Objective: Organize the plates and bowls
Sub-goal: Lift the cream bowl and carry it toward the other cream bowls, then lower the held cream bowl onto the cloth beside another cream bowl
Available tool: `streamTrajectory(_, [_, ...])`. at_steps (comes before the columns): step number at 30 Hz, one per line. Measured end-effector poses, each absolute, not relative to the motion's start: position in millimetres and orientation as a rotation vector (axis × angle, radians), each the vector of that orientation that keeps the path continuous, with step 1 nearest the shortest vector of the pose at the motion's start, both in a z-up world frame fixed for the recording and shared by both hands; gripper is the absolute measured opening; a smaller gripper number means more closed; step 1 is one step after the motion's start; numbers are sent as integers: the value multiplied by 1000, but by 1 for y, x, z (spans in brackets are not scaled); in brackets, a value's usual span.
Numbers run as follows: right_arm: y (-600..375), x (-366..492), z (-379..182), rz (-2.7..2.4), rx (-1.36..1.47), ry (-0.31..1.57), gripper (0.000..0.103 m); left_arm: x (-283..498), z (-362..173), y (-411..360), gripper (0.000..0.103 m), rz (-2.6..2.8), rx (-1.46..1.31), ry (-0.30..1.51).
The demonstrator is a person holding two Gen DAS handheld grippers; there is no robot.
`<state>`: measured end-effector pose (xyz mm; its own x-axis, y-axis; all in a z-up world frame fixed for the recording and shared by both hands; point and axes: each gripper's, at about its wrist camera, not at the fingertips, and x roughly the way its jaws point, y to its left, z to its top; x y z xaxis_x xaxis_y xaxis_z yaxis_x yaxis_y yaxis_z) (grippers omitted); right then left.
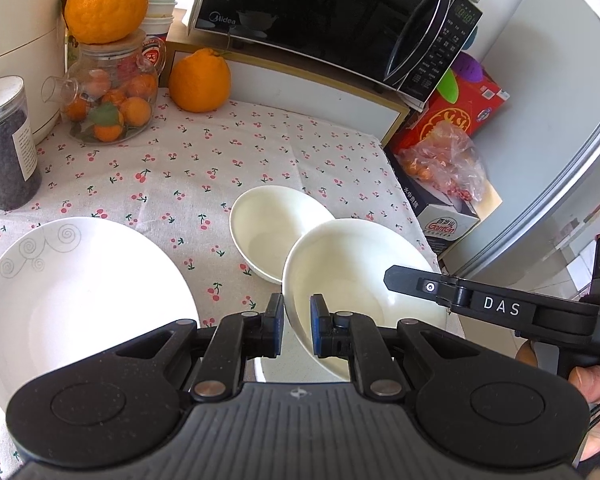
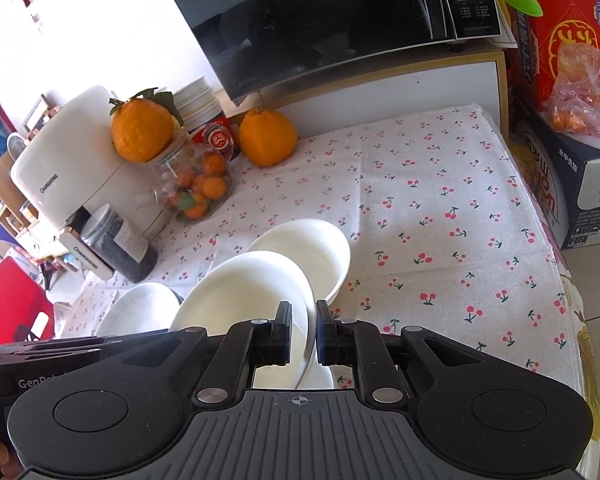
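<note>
Two wrist views over a worktop covered by a cherry-print cloth.

Left gripper: fingers narrow, pinching the near rim of the lifted bowl. Right gripper: fingers likewise narrow, clamped on the opposite rim of that same bowl, so both hands carry it together, tilted above the cloth. In the left view the right gripper's body enters from 3 o'clock.

A second bowl rests on the cloth at 11 o'clock of the held one, its rim partly overlapped by it. A large plate with a grey spiral motif lies at 9 o'clock of the left fingers, apart from both bowls.

Progress, as a judgement: early to middle. No stack is visible yet; the held bowl appears bound for nesting in the resting bowl, and the plate is still unsorted.

Legible writing: "Midea" on the microwave; "CHANGHONG" on the white appliance; "DAS" on the right gripper's arm; "GenRob", cut off, on the left gripper's body; "Ganten" on the carton beside the worktop at 3 o'clock. Writing on the dark jar is too small to read.
</note>
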<state>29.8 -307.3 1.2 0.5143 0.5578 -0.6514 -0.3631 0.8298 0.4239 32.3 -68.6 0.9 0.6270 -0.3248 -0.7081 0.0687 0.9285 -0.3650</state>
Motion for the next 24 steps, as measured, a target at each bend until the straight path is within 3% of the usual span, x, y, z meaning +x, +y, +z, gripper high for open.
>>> streamTrajectory(24, [-292, 21, -8, 598, 122, 941, 14, 19, -14, -74, 12, -190, -242, 900])
